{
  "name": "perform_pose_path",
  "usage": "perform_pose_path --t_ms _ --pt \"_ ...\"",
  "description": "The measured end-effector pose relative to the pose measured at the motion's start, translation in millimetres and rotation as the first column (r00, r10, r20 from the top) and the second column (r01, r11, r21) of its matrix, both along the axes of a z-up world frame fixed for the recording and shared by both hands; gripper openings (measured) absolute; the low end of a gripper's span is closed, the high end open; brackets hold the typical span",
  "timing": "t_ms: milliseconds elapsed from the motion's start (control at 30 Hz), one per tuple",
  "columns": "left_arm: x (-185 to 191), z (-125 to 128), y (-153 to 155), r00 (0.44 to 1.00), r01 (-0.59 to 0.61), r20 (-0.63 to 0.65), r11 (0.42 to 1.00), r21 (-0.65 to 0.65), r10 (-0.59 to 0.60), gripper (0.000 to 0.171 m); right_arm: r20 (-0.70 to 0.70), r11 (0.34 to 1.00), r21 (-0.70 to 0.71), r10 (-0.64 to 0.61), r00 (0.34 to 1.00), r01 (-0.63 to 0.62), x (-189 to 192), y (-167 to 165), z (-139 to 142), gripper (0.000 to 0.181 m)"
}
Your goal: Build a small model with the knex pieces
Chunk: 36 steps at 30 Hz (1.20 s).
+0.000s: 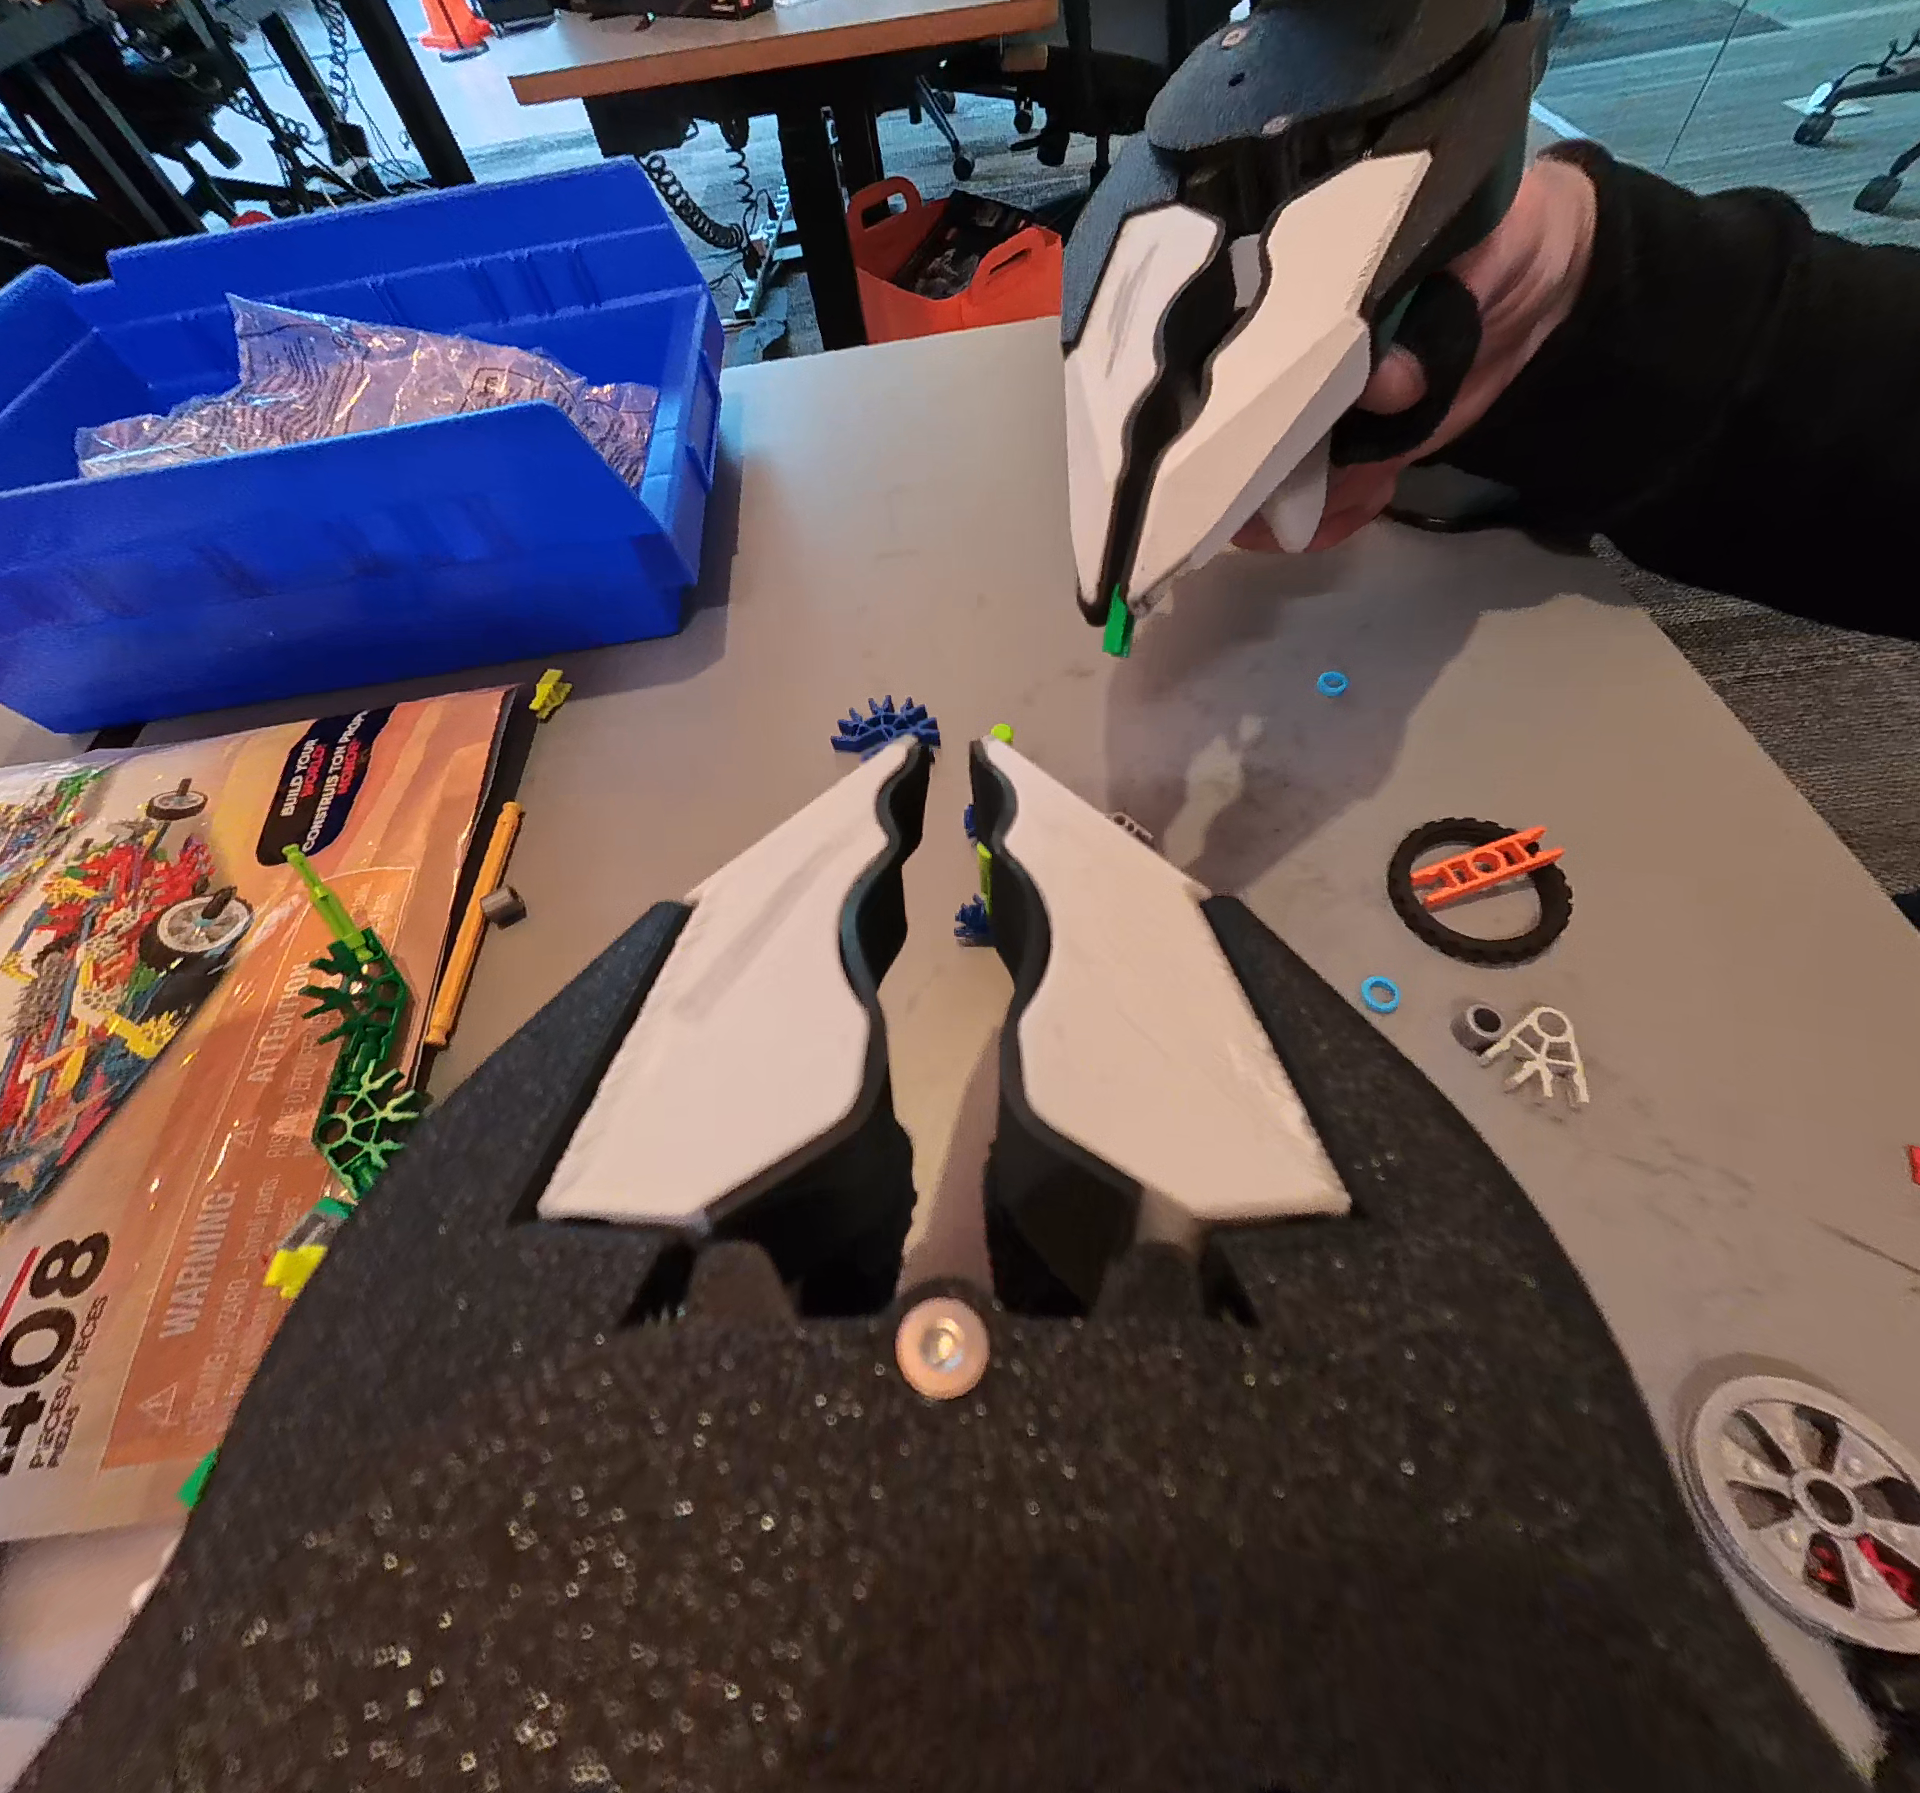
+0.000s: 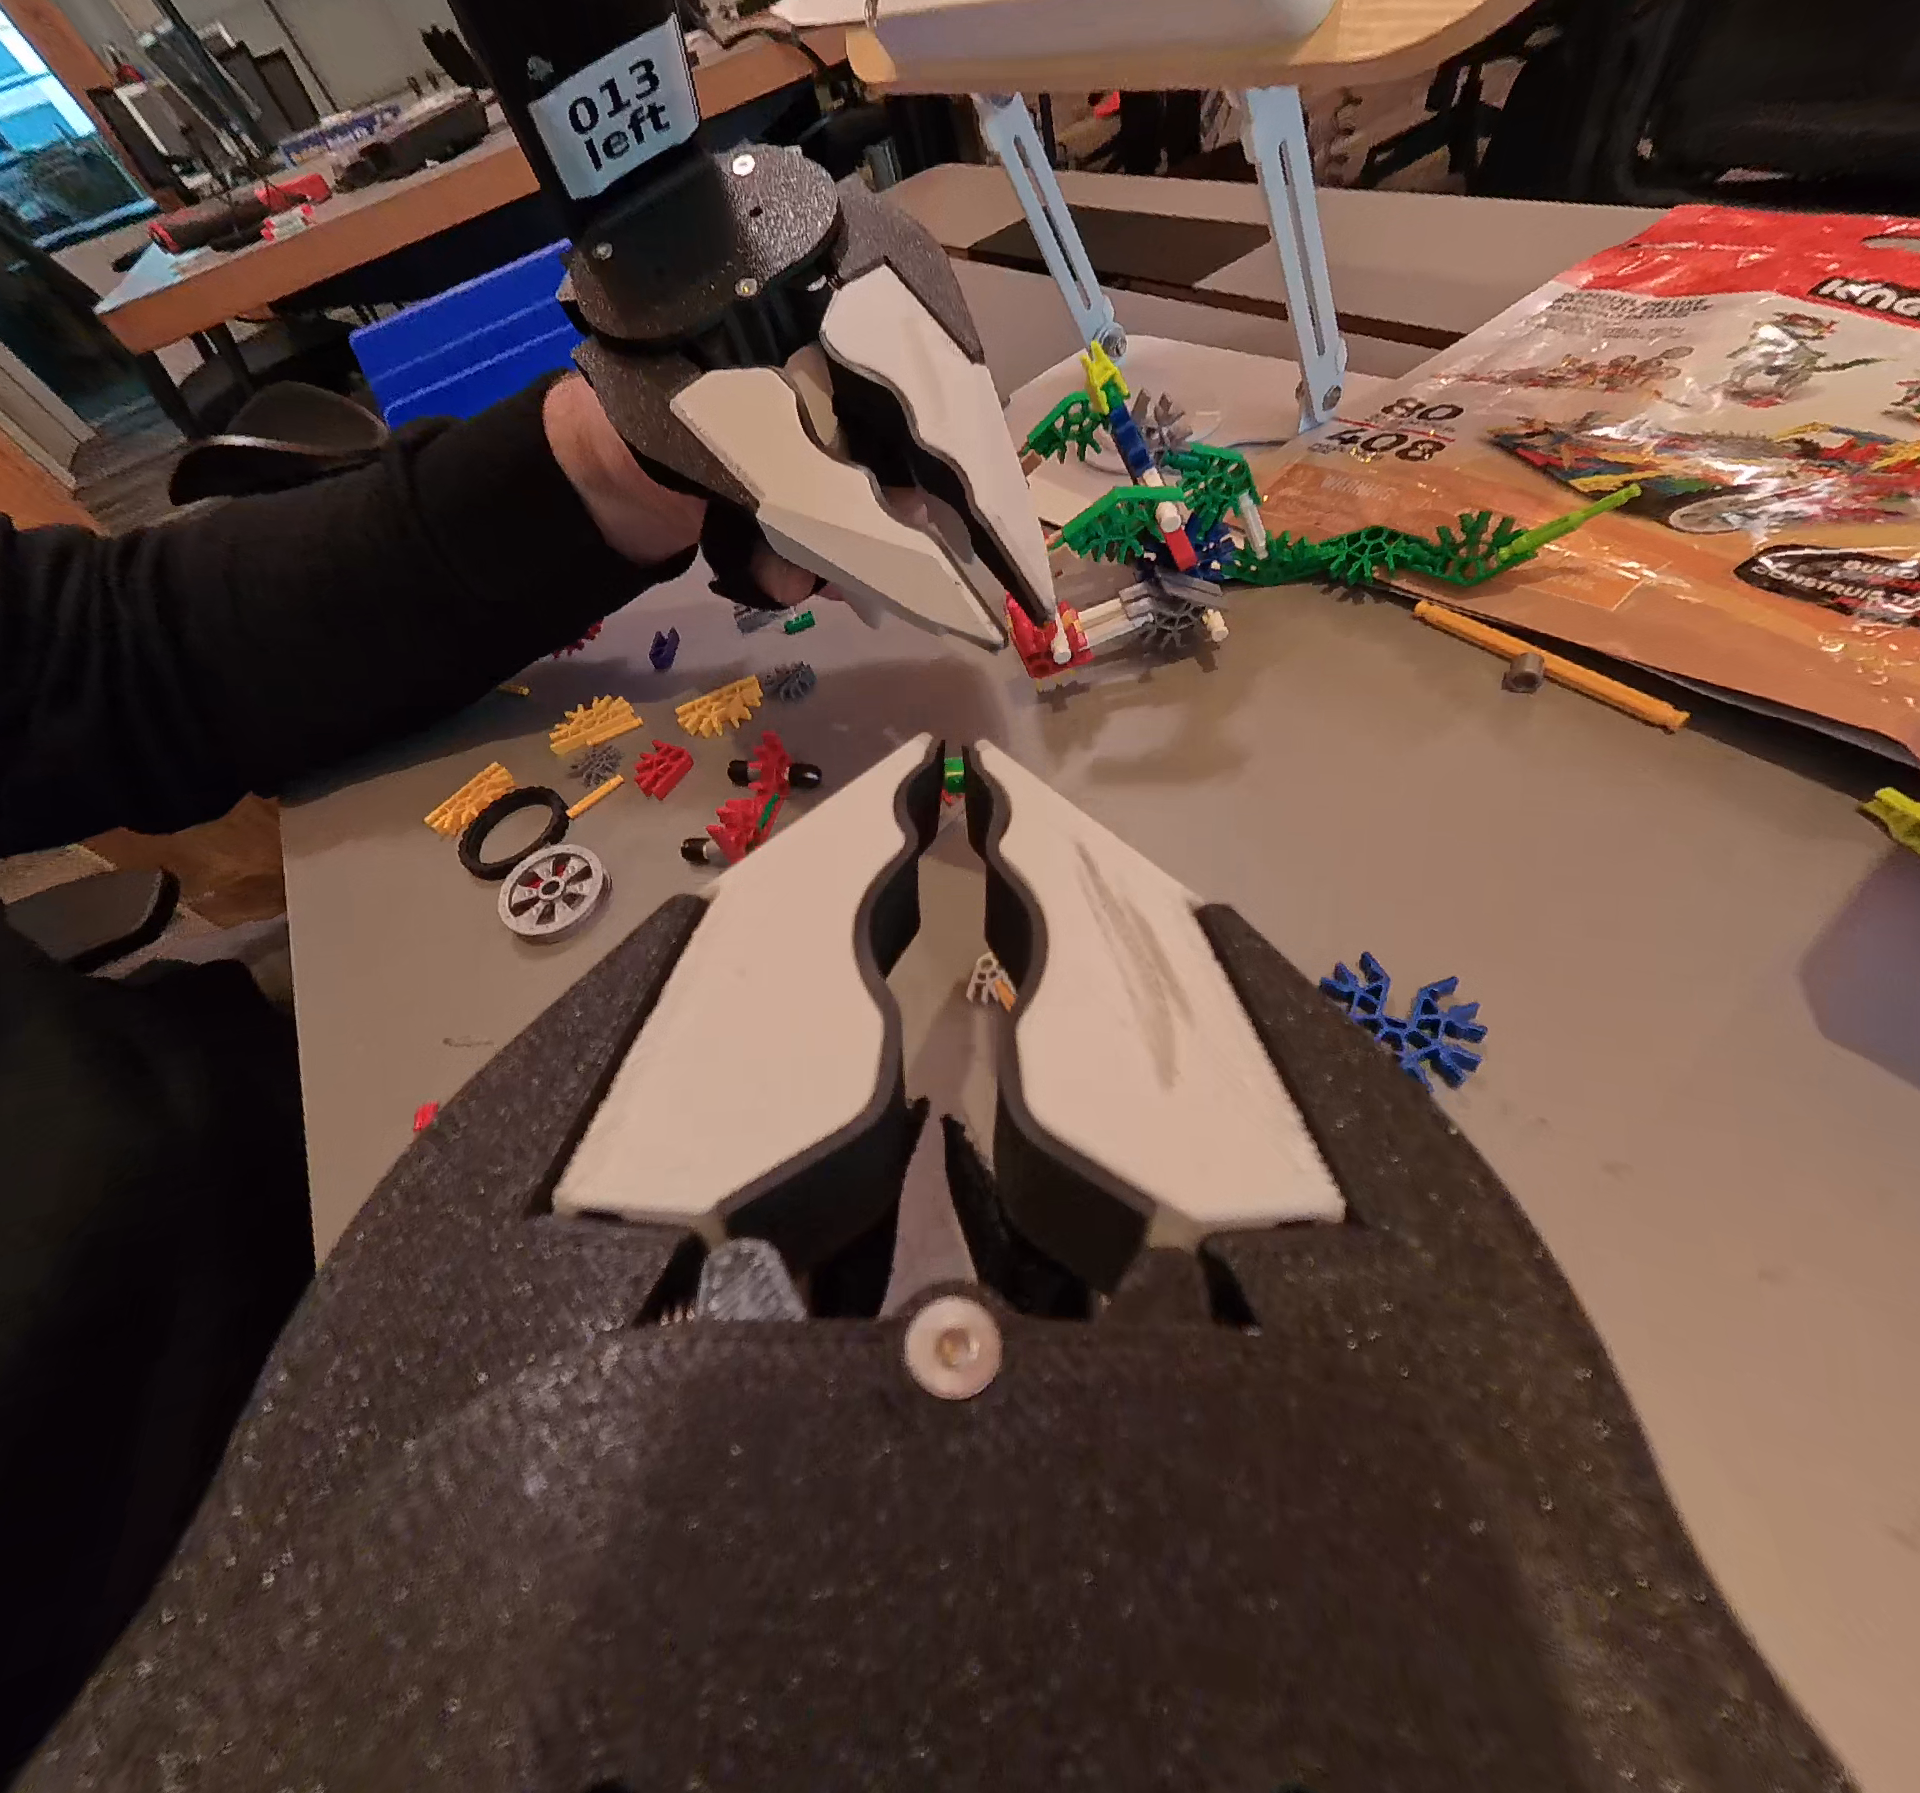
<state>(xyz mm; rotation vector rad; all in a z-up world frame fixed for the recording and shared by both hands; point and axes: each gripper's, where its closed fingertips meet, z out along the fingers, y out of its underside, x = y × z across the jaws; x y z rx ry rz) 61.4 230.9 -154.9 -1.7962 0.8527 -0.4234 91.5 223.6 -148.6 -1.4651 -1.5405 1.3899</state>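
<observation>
The right hand-held gripper (image 1: 1117,616) hangs above the grey bench (image 1: 935,548), its tips pinched on a small green piece (image 1: 1116,629). The left hand-held gripper (image 2: 1023,626), at 12 o'clock in the right wrist view, has its tips closed on the red end (image 2: 1049,644) of a toy model (image 2: 1153,538) of green, blue and grey pieces. A blue bin (image 1: 343,496) sits at 10 o'clock in the left wrist view.

A grey table (image 1: 935,517) carries a blue bin (image 1: 343,496) and printed bag (image 1: 208,1068) left of the left tongs (image 1: 951,756), 1 tyre (image 1: 1481,896) and wheel (image 1: 1813,1515) right.
</observation>
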Motion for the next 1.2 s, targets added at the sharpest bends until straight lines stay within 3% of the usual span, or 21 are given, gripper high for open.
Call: perform_pose_path --t_ms 600,1200 --pt "-0.3 -24.7 2.3 0.998 -0.005 -0.059 0.998 -0.058 0.001 0.008 0.259 0.993 0.071 0.072 0.963 -0.094 -5.9 -9.6 -60.6 0.002" --pt "0.8 -34.4 3.1 0.997 -0.003 -0.076 0.997 -0.080 -0.004 0.008 0.400 0.984 0.136 0.054 0.915 -0.117 -2.7 -6.8 -89.7 0.003"
